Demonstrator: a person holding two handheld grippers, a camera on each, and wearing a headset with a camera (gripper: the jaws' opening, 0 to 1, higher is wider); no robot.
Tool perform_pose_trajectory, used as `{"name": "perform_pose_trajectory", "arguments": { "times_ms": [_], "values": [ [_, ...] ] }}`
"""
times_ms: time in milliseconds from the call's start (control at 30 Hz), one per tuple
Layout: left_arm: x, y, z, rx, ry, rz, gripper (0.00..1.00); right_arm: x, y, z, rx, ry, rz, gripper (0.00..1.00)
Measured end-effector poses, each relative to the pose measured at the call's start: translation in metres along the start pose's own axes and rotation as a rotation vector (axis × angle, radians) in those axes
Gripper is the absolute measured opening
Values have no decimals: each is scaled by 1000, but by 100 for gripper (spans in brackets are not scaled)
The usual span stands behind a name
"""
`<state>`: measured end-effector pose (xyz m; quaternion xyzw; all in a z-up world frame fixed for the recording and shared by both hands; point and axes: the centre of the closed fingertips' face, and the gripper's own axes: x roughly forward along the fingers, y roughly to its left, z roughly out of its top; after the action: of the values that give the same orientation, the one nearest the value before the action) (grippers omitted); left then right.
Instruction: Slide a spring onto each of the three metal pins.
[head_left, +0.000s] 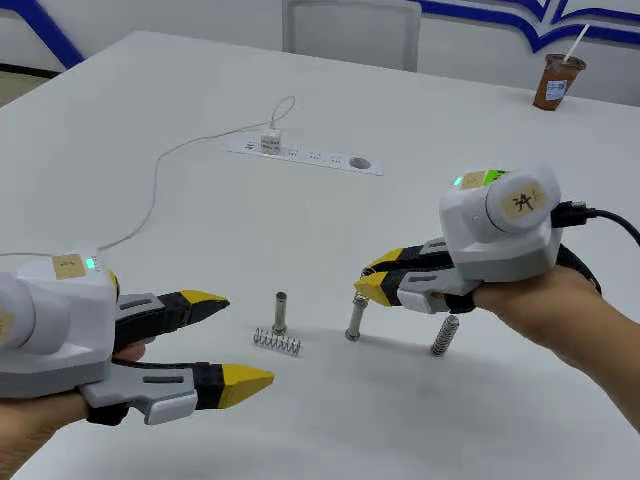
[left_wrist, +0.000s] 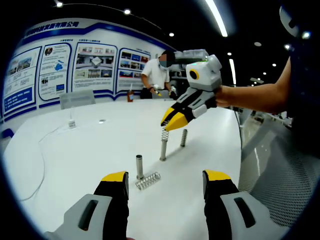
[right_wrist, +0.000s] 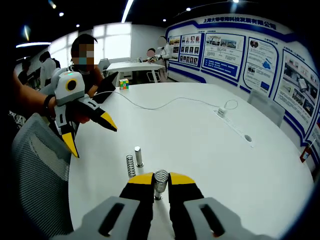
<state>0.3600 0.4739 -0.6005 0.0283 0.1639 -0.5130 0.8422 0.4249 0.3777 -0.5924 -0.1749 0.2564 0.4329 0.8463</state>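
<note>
A broad white table (head_left: 200, 220) fills the workspace, with poster-covered walls and other people at the far edge of the room in the two gripper views. Nearest the person in the head view, the left gripper (head_left: 245, 338) hovers low at the table's left, its yellow-tipped jaws spread wide with nothing between them. Just beyond those tips a loose spring (head_left: 277, 342) lies flat on the table, touching or almost touching the foot of a bare pin (head_left: 280, 312) that stands upright. Just right of that stands the middle pin (head_left: 354, 320), leaning slightly. The right gripper (head_left: 362, 282) comes in from the right at this pin's top, and the right gripper view shows its jaws pinched on a second spring (right_wrist: 160, 181), held upright with its lower coils at the pin's head. Whether the coils have started down the shaft cannot be told. Further right, under the right hand (head_left: 545, 305), a third pin (head_left: 445, 335) already wears a spring along its length and tilts a little. Well past the three pins a white power strip (head_left: 305, 155) lies flat, with a thin white cable (head_left: 160, 165) running from it toward the table's left edge. At the table's far right stands a brown drink cup (head_left: 556, 82) with a straw, and a pale chair back (head_left: 350, 30) rises behind the far edge.
</note>
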Motion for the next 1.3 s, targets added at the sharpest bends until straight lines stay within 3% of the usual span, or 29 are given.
{"name": "perform_pose_trajectory", "arguments": {
  "times_ms": [567,1300],
  "values": [
    [1,-2,-2,0,8,-3,61,0,-5,0,68,2,-2,11],
    [1,0,-3,3,5,-4,60,3,-5,-4,44,6,-7,11]
  ]
}}
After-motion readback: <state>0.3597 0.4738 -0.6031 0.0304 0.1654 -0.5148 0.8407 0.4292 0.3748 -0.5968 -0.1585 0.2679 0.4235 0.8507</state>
